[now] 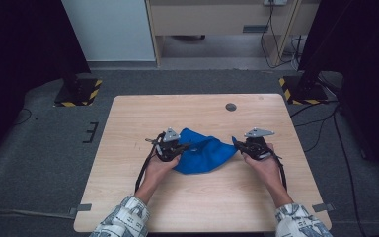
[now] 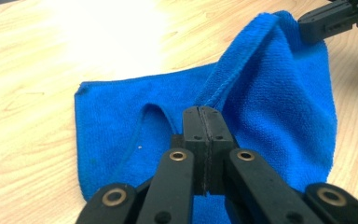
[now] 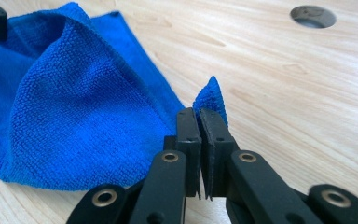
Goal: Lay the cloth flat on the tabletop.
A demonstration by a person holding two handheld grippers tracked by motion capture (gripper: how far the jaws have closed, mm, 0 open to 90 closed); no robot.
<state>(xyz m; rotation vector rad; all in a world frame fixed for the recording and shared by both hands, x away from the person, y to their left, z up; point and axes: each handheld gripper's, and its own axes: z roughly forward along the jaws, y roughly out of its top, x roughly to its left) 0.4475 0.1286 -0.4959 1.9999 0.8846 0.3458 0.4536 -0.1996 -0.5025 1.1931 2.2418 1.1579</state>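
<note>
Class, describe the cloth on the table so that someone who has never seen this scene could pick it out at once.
Start at the pale wooden table. Near its middle, between the left gripper and the right gripper, lies a bright blue cloth. Each gripper pinches one of its corners, and it is the one soft, coloured thing on the wood.

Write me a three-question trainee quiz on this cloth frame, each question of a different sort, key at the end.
1. True or false: the left gripper has its jaws shut on the blue cloth.
2. What does the right gripper pinch: A) a corner of the cloth, B) a cable, C) nothing?
3. Fill in: a round ___ sits in the table beyond the cloth.

Key: 1 true; 2 A; 3 hole.
</note>
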